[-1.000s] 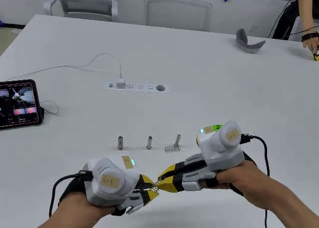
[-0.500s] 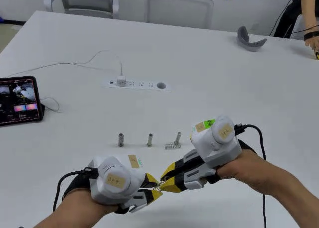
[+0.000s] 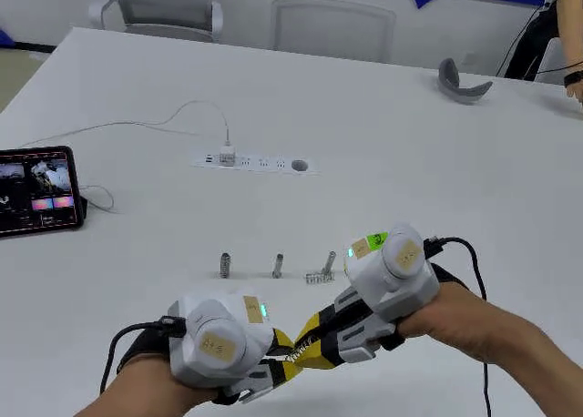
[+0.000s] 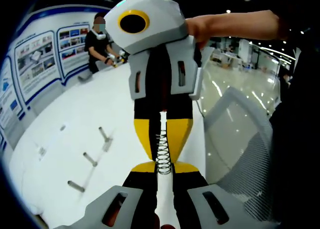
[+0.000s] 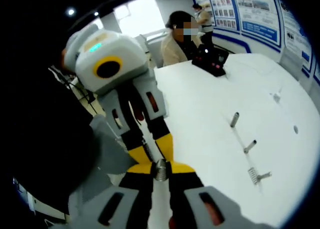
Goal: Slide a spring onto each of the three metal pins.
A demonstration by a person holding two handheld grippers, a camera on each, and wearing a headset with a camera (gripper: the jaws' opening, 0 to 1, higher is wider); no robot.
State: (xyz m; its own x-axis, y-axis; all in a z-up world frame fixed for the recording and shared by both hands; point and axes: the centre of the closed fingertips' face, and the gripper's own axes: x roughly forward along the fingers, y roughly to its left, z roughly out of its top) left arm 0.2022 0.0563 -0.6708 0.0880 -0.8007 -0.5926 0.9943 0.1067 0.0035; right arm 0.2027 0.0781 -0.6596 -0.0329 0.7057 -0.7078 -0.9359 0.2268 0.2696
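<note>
Holds one spring [image 3: 296,349] end to end between the two tools, low over the desk [image 3: 410,162] and close to its near edge. Pinches one end in the left gripper [image 3: 284,362], jaws closed on it, and the other end in the right gripper [image 3: 306,342], jaws likewise closed on it, yellow tips almost meeting.

Beyond the tips, well in from every edge: three metal pins [image 3: 278,266] in a row parallel to the near edge, two upright, the right-hand one leaning. Flat on the desk against that leaning pin's foot: a second spring [image 3: 318,277]. Two springs in all.

Bare desk all round the row, open between it and the grippers, wider still toward the far edge. Farther back, near the middle: one power strip [image 3: 250,163] with one white cable [image 3: 173,116]. At the left edge: one tablet [image 3: 36,189]. Near the far right corner: one grey curved piece [image 3: 463,80]. Past the far edge: two chairs [image 3: 332,25].
</note>
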